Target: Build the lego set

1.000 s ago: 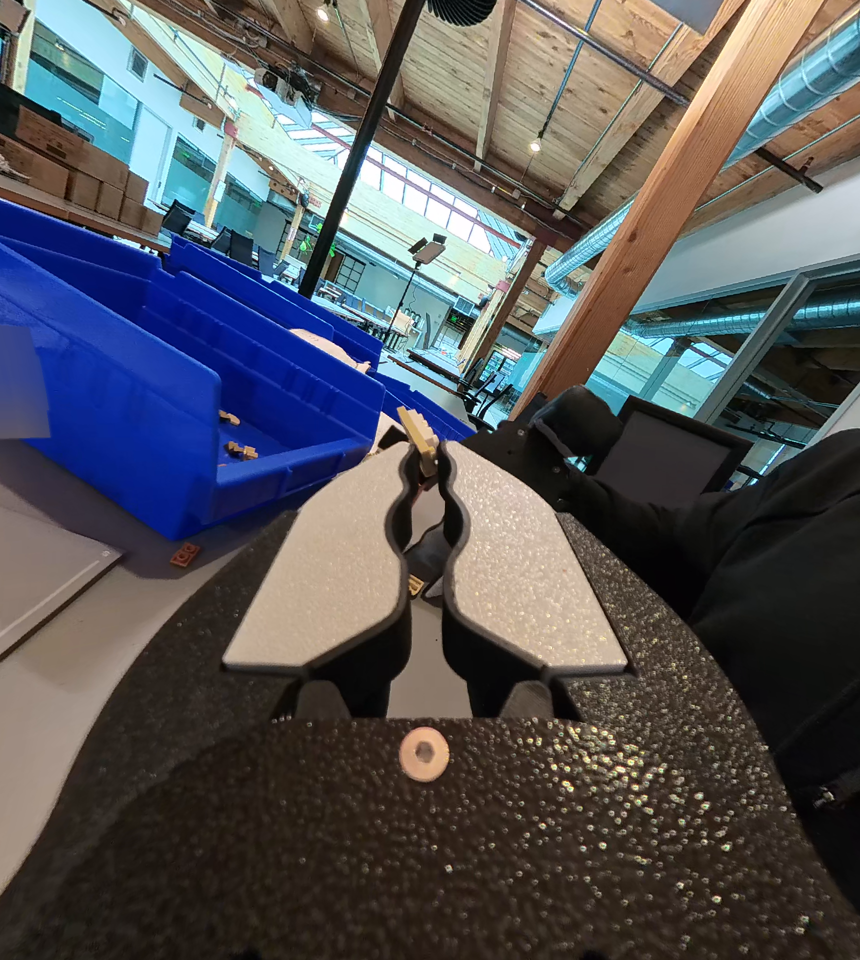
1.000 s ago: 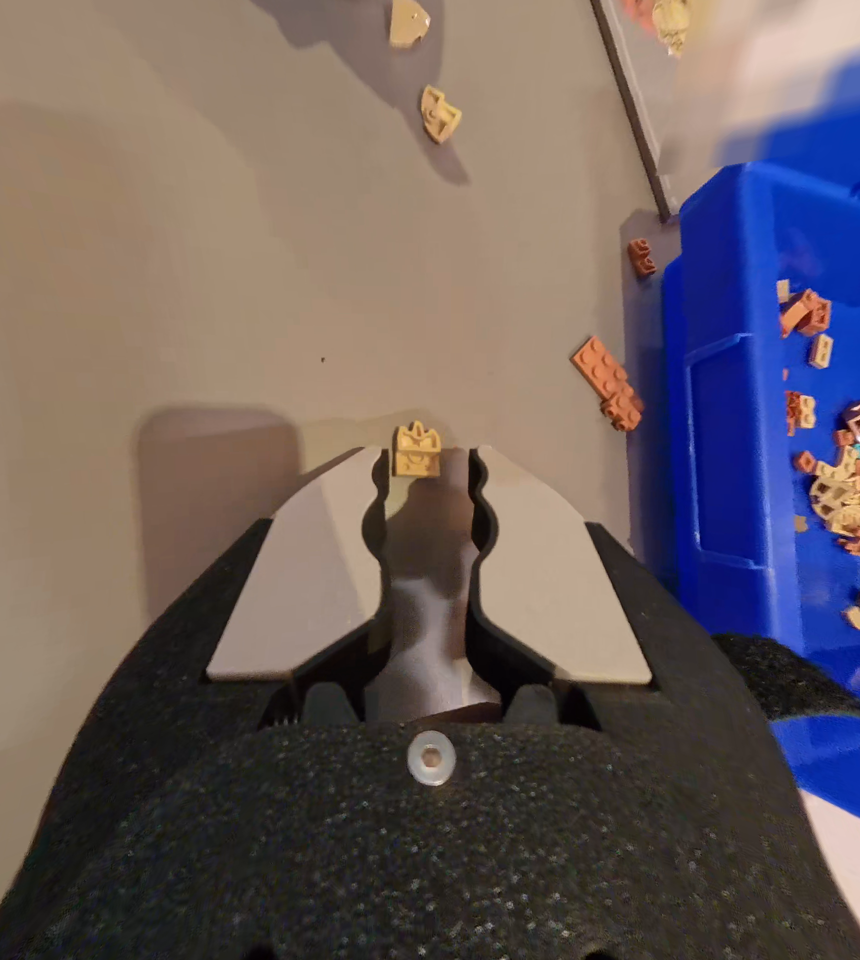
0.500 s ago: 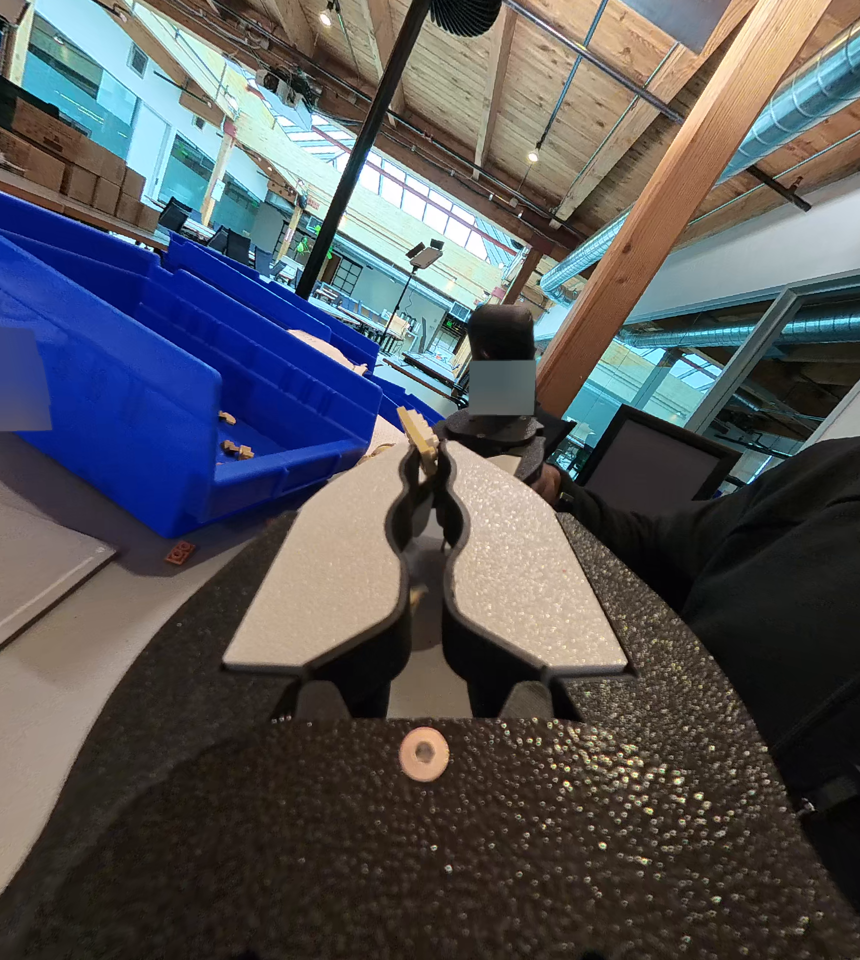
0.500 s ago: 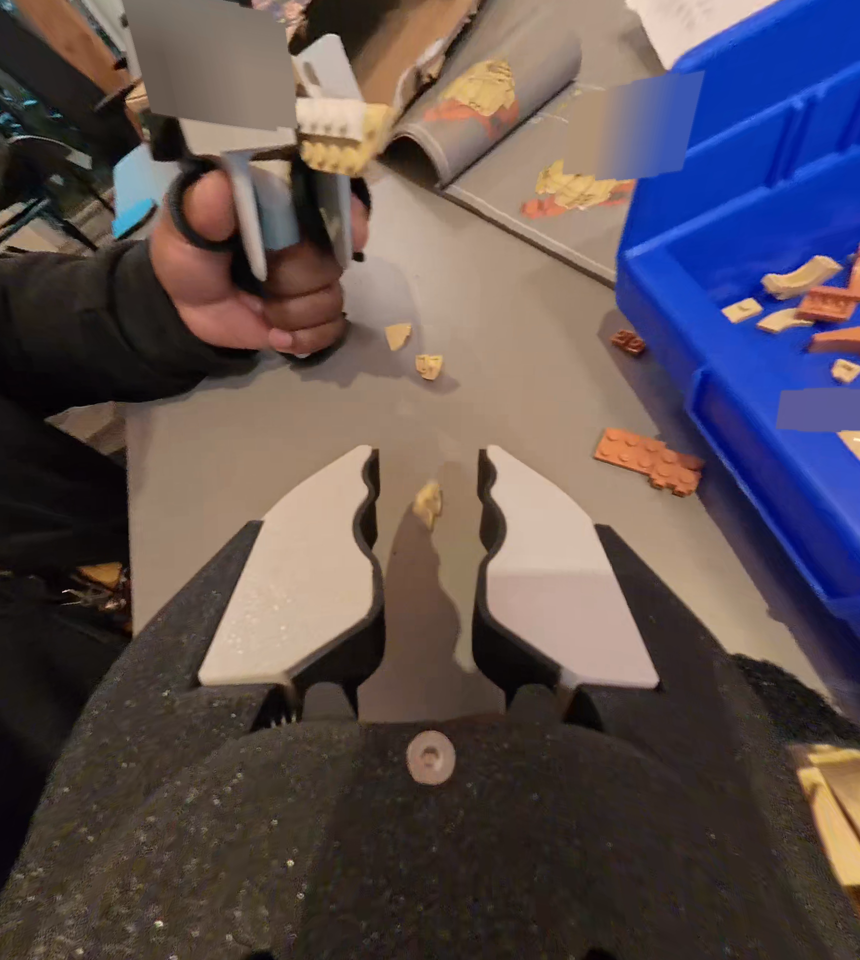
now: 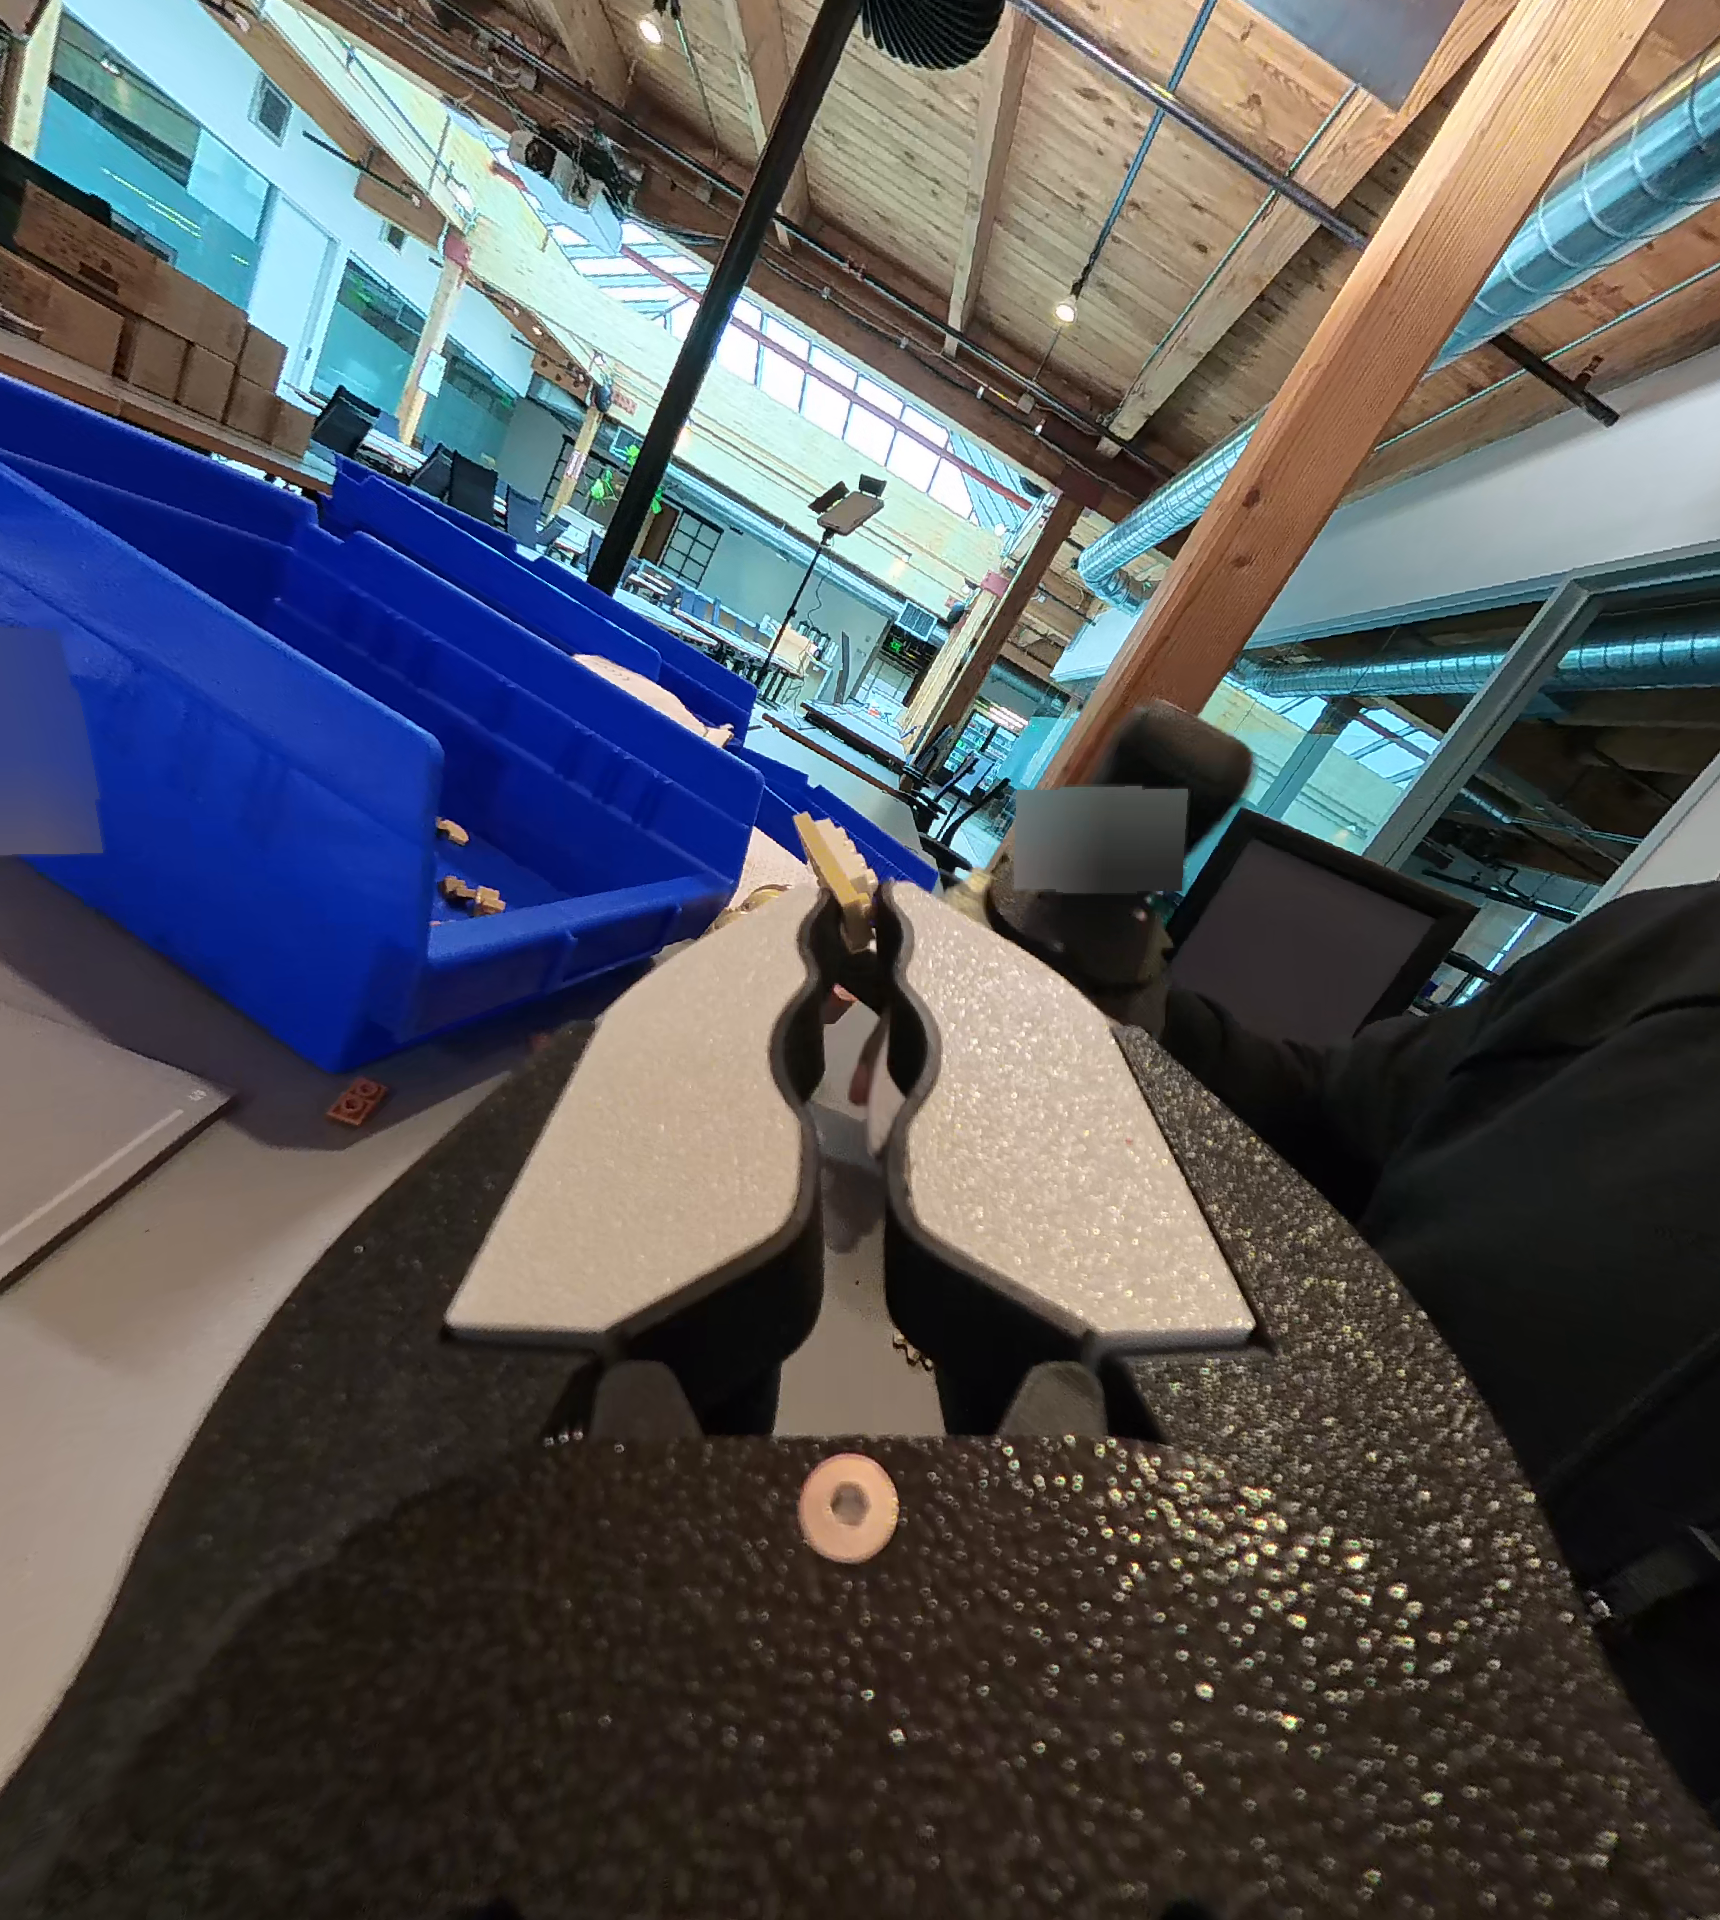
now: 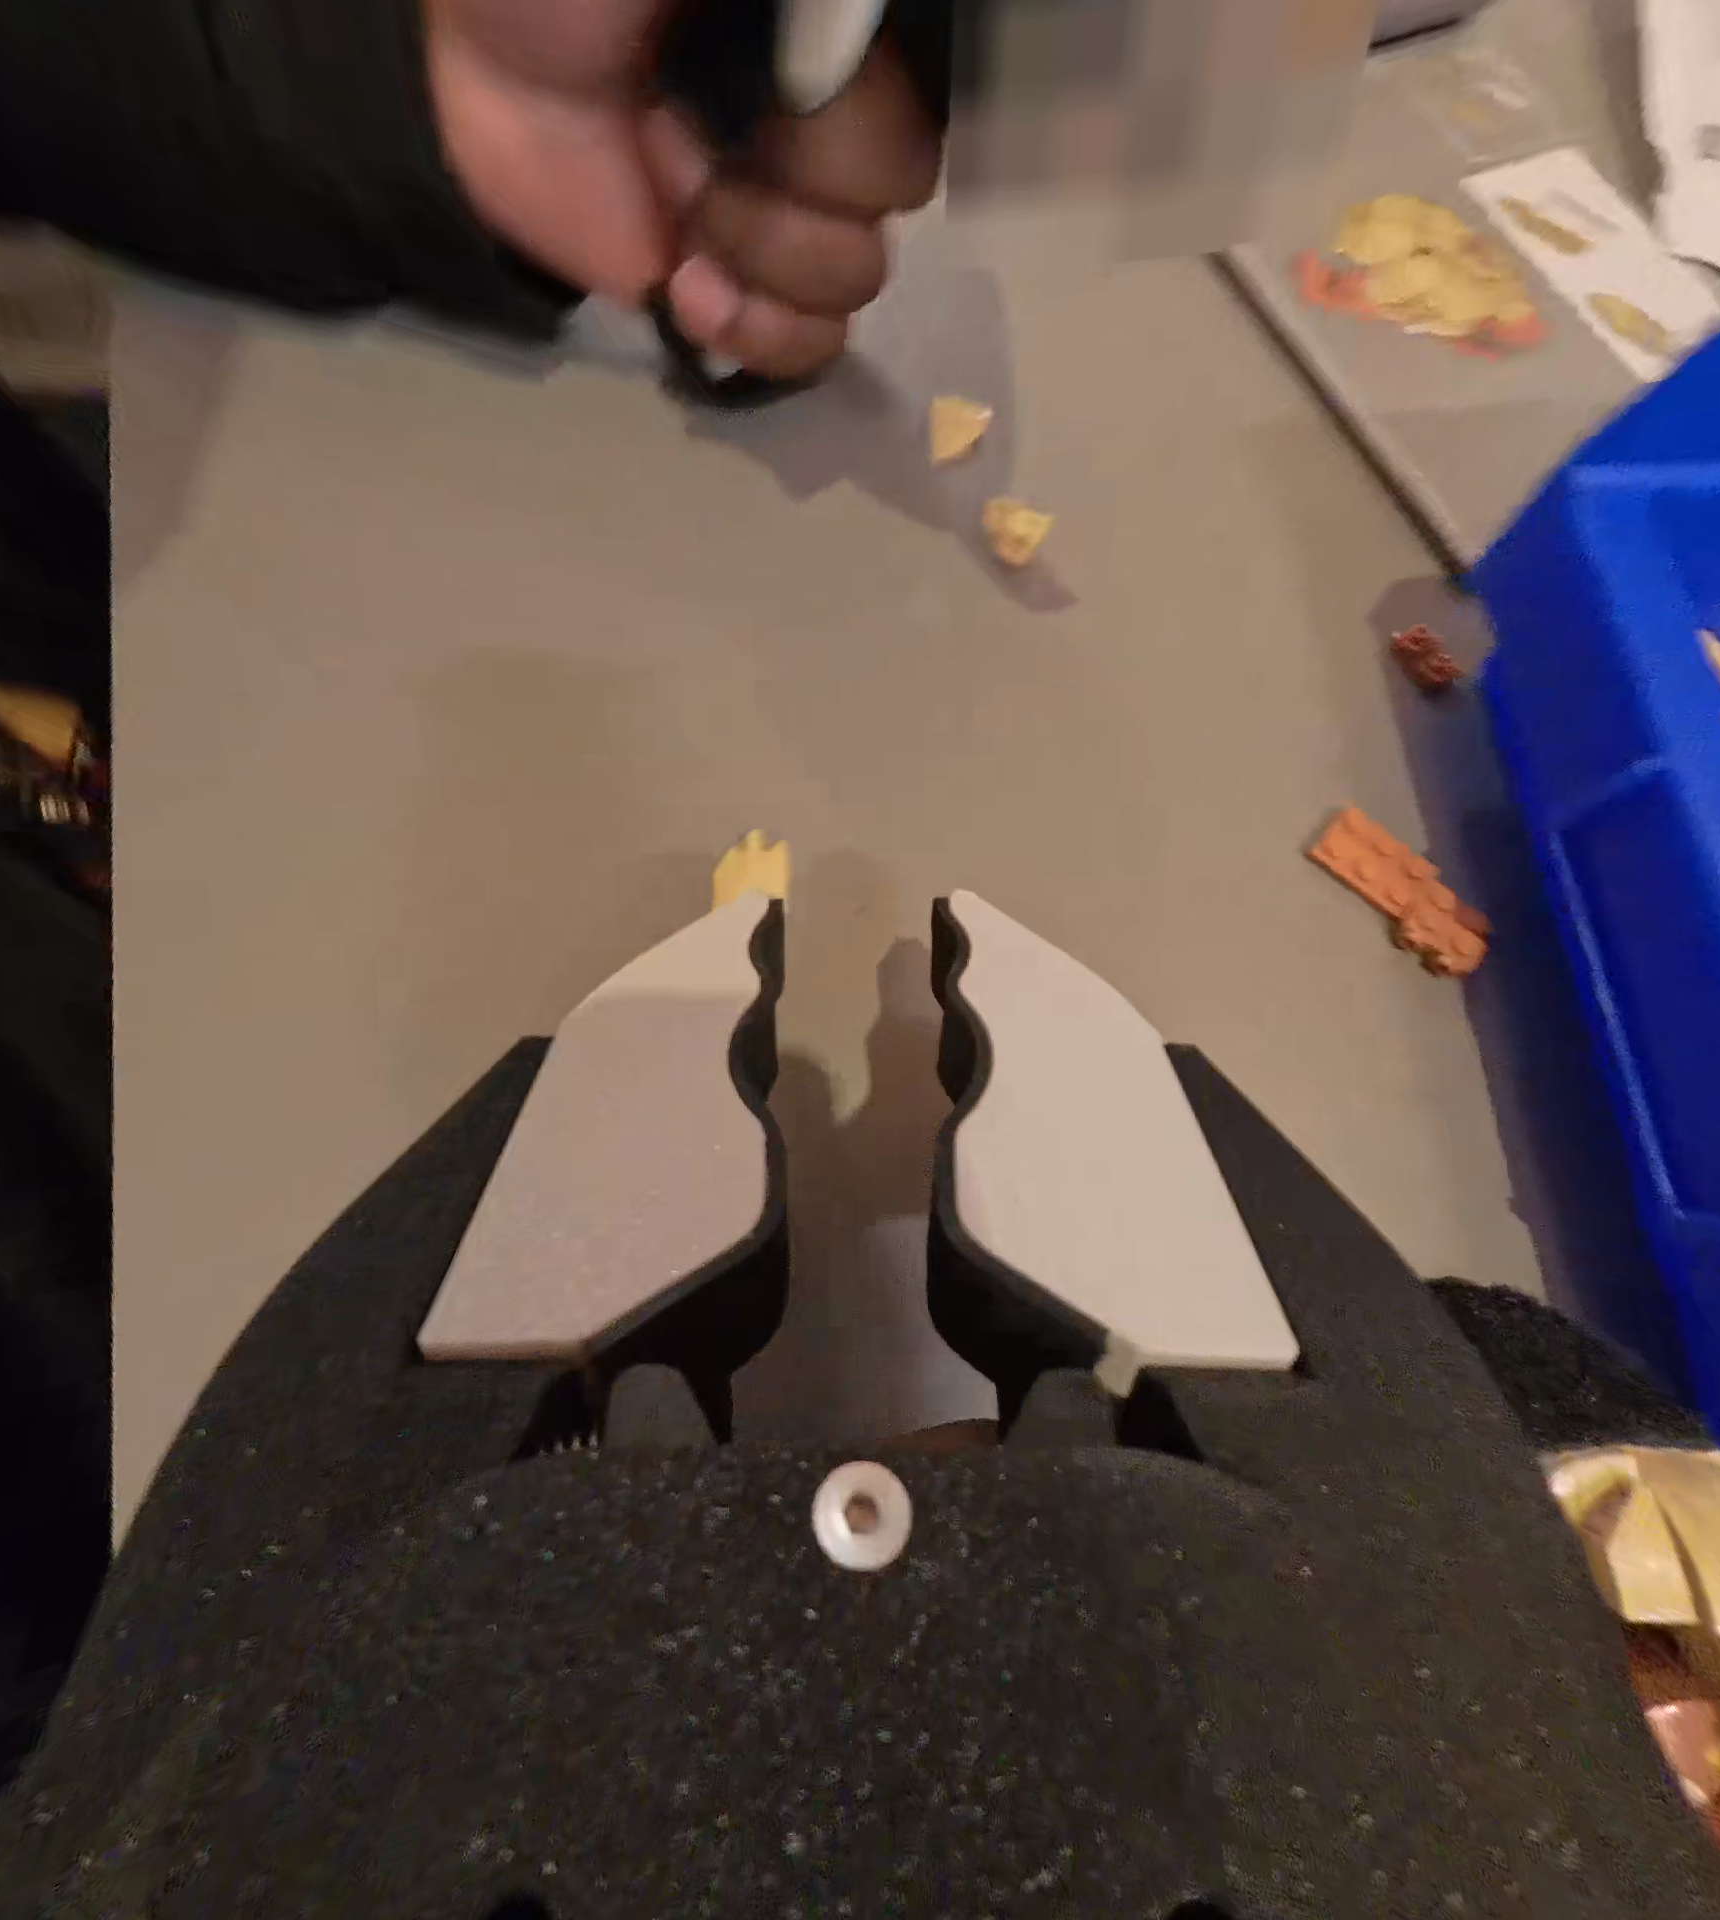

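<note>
My left gripper point(image 5: 851, 904) is shut on a small tan lego assembly point(image 5: 838, 860), held up above the grey table. My right gripper point(image 6: 856, 914) is open and empty, low over the table. A small tan lego piece point(image 6: 754, 864) lies on the table just beyond its left fingertip. Two more tan pieces point(image 6: 958, 428) point(image 6: 1017, 528) lie farther off. An orange-brown plate point(image 6: 1396, 888) lies to the right beside the blue bin point(image 6: 1604, 831). A hand point(image 6: 690, 177) holding the left gripper shows blurred at the top of the right wrist view.
Blue bins point(image 5: 336, 831) with loose tan and orange bricks stand along the table. An instruction booklet point(image 6: 1438, 270) lies at the far right. A small orange brick point(image 5: 357, 1101) lies by a grey board point(image 5: 14, 1143). A dark-sleeved arm point(image 5: 1562, 1091) is at right. The tips of one gripper are about 15 cm away from the tips of the other. The orange-brown plate point(image 6: 1396, 888) sits 11 cm or so from the ends of my right fingers.
My right gripper has swung from pointing down at the table to looking along it, then dropped closer; the tan piece now lies off its left tip. My left gripper keeps its hold.
</note>
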A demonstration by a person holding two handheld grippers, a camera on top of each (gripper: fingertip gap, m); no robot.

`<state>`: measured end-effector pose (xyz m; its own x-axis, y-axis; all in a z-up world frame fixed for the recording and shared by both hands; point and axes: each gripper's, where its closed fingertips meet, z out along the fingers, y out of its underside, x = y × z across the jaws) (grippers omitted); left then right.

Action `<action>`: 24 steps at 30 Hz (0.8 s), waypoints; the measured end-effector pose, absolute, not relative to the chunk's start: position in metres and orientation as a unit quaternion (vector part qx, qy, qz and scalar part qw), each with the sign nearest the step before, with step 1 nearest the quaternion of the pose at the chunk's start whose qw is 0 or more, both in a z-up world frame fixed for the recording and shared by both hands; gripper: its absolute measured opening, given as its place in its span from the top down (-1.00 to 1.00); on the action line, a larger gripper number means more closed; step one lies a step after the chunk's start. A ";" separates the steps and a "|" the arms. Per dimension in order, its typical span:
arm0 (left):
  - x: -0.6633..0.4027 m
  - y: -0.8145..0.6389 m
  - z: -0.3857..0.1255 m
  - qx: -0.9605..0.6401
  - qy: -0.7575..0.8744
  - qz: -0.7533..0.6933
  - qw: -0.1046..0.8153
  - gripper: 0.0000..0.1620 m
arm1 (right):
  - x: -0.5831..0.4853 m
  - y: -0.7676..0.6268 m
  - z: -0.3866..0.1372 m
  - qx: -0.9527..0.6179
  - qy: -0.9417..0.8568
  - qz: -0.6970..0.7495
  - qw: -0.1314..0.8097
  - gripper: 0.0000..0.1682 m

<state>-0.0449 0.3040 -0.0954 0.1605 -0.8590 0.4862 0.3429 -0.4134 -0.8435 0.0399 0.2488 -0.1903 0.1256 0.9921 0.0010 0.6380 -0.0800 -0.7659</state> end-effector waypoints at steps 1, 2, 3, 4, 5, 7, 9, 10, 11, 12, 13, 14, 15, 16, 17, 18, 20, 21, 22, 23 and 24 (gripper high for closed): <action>-0.045 0.304 -0.096 -0.580 0.223 -0.608 0.494 0.92 | 0.040 0.242 -0.195 -0.668 -0.623 0.259 0.315 0.68; -0.044 0.304 -0.096 -0.580 0.225 -0.608 0.493 0.92 | 0.040 0.238 -0.201 -0.663 -0.640 0.236 0.309 0.67; -0.044 0.303 -0.096 -0.580 0.226 -0.608 0.492 0.92 | 0.040 0.235 -0.206 -0.663 -0.652 0.217 0.297 0.64; -0.043 0.302 -0.096 -0.580 0.228 -0.609 0.492 0.92 | 0.038 0.232 -0.211 -0.666 -0.657 0.207 0.287 0.61; -0.042 0.302 -0.096 -0.580 0.230 -0.608 0.491 0.92 | 0.036 0.230 -0.214 -0.670 -0.657 0.204 0.279 0.60; -0.041 0.300 -0.096 -0.579 0.236 -0.607 0.489 0.92 | 0.030 0.228 -0.218 -0.681 -0.649 0.207 0.269 0.60; -0.040 0.299 -0.097 -0.581 0.243 -0.604 0.489 0.92 | 0.026 0.231 -0.222 -0.688 -0.643 0.202 0.269 0.61; -0.039 0.298 -0.097 -0.582 0.247 -0.602 0.489 0.92 | 0.024 0.230 -0.222 -0.685 -0.645 0.204 0.269 0.66; -0.039 0.298 -0.098 -0.583 0.252 -0.599 0.488 0.92 | 0.023 0.229 -0.222 -0.679 -0.653 0.206 0.266 0.77; -0.038 0.297 -0.099 -0.585 0.257 -0.595 0.487 0.92 | 0.022 0.227 -0.222 -0.667 -0.665 0.204 0.266 0.81; -0.037 0.297 -0.099 -0.587 0.261 -0.592 0.487 0.92 | 0.021 0.227 -0.222 -0.650 -0.683 0.199 0.269 0.81; -0.036 0.296 -0.100 -0.588 0.265 -0.590 0.486 0.92 | 0.021 0.226 -0.222 -0.624 -0.706 0.193 0.274 0.81; -0.036 0.295 -0.100 -0.589 0.268 -0.589 0.485 0.92 | 0.020 0.227 -0.221 -0.596 -0.729 0.183 0.282 0.81; -0.035 0.295 -0.100 -0.589 0.269 -0.589 0.484 0.93 | 0.021 0.231 -0.221 -0.569 -0.750 0.166 0.292 0.81; -0.034 0.294 -0.101 -0.589 0.270 -0.589 0.483 0.92 | 0.022 0.238 -0.220 -0.547 -0.767 0.143 0.302 0.81; -0.034 0.294 -0.101 -0.589 0.271 -0.590 0.481 0.92 | 0.024 0.247 -0.219 -0.531 -0.780 0.117 0.310 0.81; -0.035 0.294 -0.101 -0.590 0.271 -0.590 0.481 0.92 | 0.029 0.260 -0.219 -0.513 -0.795 0.076 0.315 0.81; -0.035 0.294 -0.101 -0.590 0.271 -0.589 0.481 0.93 | 0.033 0.263 -0.218 -0.510 -0.798 0.067 0.313 0.80; -0.036 0.295 -0.101 -0.590 0.270 -0.589 0.481 0.93 | 0.035 0.265 -0.217 -0.513 -0.796 0.063 0.314 0.74; -0.037 0.295 -0.100 -0.590 0.268 -0.590 0.481 0.92 | 0.037 0.266 -0.216 -0.524 -0.788 0.063 0.316 0.64; -0.037 0.296 -0.100 -0.590 0.267 -0.591 0.481 0.92 | 0.039 0.269 -0.215 -0.538 -0.778 0.064 0.318 0.62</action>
<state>-0.0373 0.2956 -0.1000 0.1586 -0.8836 0.4406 0.2539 -0.3948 -0.8830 0.0395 0.2685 -0.2145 -0.2183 0.8775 0.4269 0.7967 0.4129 -0.4414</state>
